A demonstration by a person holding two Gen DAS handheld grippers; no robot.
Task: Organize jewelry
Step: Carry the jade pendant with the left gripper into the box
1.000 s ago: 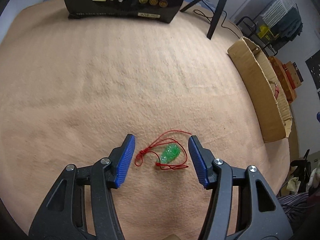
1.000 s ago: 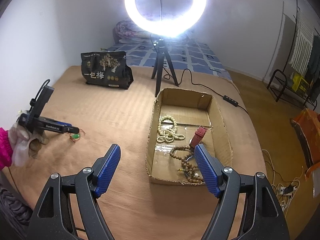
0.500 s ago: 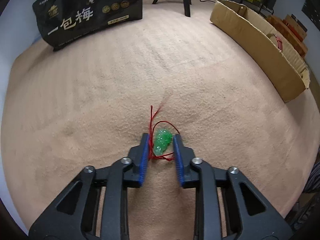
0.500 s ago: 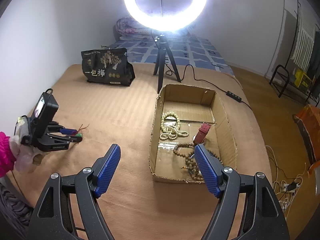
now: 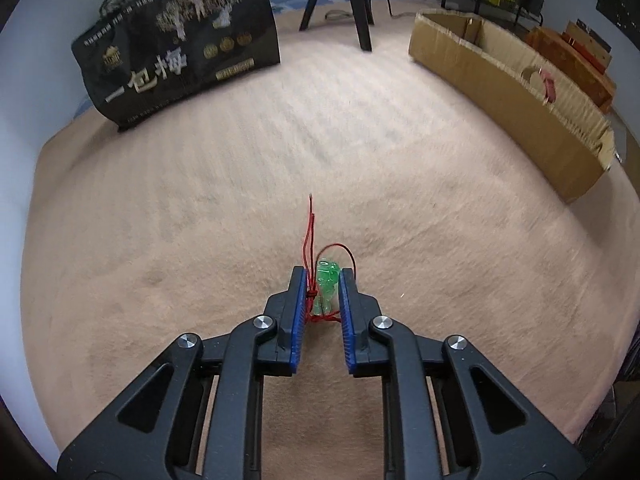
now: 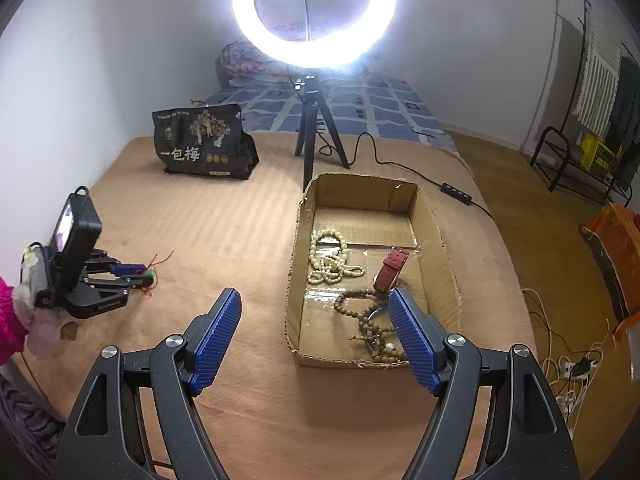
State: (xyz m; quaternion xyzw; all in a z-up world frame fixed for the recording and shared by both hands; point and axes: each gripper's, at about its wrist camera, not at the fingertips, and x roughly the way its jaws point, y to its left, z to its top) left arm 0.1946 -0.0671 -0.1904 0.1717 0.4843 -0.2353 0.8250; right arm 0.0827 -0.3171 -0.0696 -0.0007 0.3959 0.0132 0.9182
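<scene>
At the far left of the right wrist view, the left tool [image 6: 146,274] lies low over the tan blanket [image 6: 240,220], held by a hand [image 6: 38,320] in a pale glove with a pink sleeve. In its own view its blue pads [image 5: 298,312] are closed on the green pendant [image 5: 326,288], which sits between them near the tips. The pendant's red cord [image 5: 309,236] runs forward from the left pad and loops over the top of the stone; whether the pendant is off the blanket cannot be told.

Behind, near the wall, stands a black bag [image 6: 204,144] with gold print, and right of it a black tripod [image 6: 316,136] carrying a lit ring light [image 6: 314,12].

The right tool [image 6: 316,336] hangs above the blanket with its jaws wide apart, holding nothing. Its left pad is over bare blanket, its right pad over the near right corner of the cardboard box [image 6: 296,248].

In the box lie pale beads [image 6: 330,260] toward the left wall, a red strap [image 6: 392,268] in the middle, and brown beads [image 6: 368,320] at the near end, partly behind the right pad.

Right of the bed is wooden floor, with white cables [image 6: 568,364] on it and an orange thing [image 6: 616,240] beyond
</scene>
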